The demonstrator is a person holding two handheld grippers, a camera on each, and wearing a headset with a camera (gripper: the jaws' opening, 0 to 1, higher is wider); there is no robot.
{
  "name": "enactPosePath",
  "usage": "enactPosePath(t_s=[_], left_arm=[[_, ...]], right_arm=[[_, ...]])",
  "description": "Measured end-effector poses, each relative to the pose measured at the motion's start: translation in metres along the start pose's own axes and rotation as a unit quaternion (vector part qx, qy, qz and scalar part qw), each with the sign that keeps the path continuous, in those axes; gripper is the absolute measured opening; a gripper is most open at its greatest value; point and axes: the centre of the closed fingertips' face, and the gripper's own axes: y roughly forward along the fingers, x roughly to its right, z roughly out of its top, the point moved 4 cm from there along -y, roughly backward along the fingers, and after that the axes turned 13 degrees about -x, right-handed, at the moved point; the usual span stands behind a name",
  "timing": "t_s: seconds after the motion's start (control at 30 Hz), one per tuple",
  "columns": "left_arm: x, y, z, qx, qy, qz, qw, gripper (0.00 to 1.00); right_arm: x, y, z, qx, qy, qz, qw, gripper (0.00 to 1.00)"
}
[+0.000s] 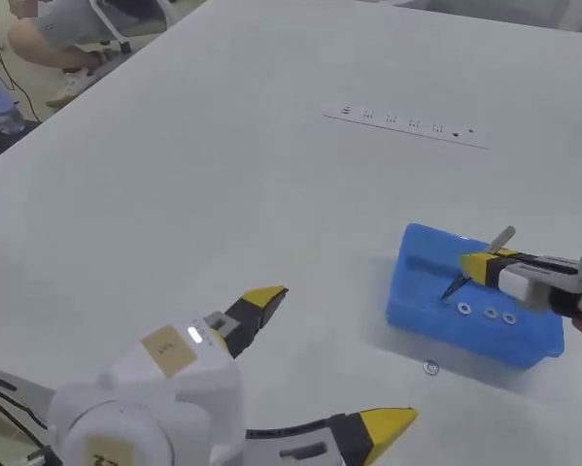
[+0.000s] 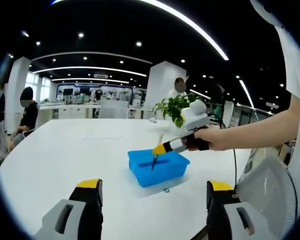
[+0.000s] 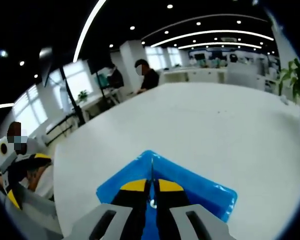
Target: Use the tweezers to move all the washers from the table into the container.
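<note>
White counter (image 1: 222, 146), blue container (image 1: 436, 320).
Right gripper (image 1: 480, 268) clamps tweezers (image 1: 454, 288) over it; left gripper (image 1: 334, 357) apart, label (image 1: 167, 351) blurred.

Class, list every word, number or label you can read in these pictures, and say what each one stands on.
Nothing here reads clearly.
On the left gripper, a tan label: dark marks, too blurred to read.
Lower on the same gripper, a second label: blurred, unreadable.
On the white table, a row of small dark marks: too small to read.
</note>
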Motion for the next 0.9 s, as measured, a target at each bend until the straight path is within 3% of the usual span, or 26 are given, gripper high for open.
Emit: enactPosePath(t_s=[0.2, 0.27, 0.43, 0.67, 0.8, 0.9], left_arm=[[0.000, 0.001, 0.000, 0.000, 0.000, -0.002, 1.0000, 0.87], [0.003, 0.000, 0.003, 0.012, -0.002, -0.011, 0.9999, 0.89], [0.002, 0.001, 0.001, 0.006, -0.002, -0.010, 0.9999, 0.88], [0.003, 0.001, 0.000, 0.001, 0.002, -0.012, 0.9999, 0.88], [0.004, 0.002, -0.002, -0.006, 0.005, -0.012, 0.9999, 0.87], [0.004, 0.002, -0.002, -0.007, 0.006, -0.012, 0.9999, 0.87]], right_arm=[[0.003, 0.002, -0.002, -0.004, -0.009, -0.003, 0.9999, 0.03], [0.004, -0.002, -0.002, -0.003, -0.013, -0.006, 0.9999, 0.03], [-0.005, -0.017, 0.002, 0.026, -0.004, 0.005, 0.9996, 0.03], [-0.032, -0.048, 0.014, 0.087, 0.008, 0.043, 0.9953, 0.03], [-0.048, -0.058, 0.015, 0.103, 0.008, 0.070, 0.9923, 0.03], [-0.060, -0.061, 0.010, 0.098, 0.005, 0.089, 0.9911, 0.03]])
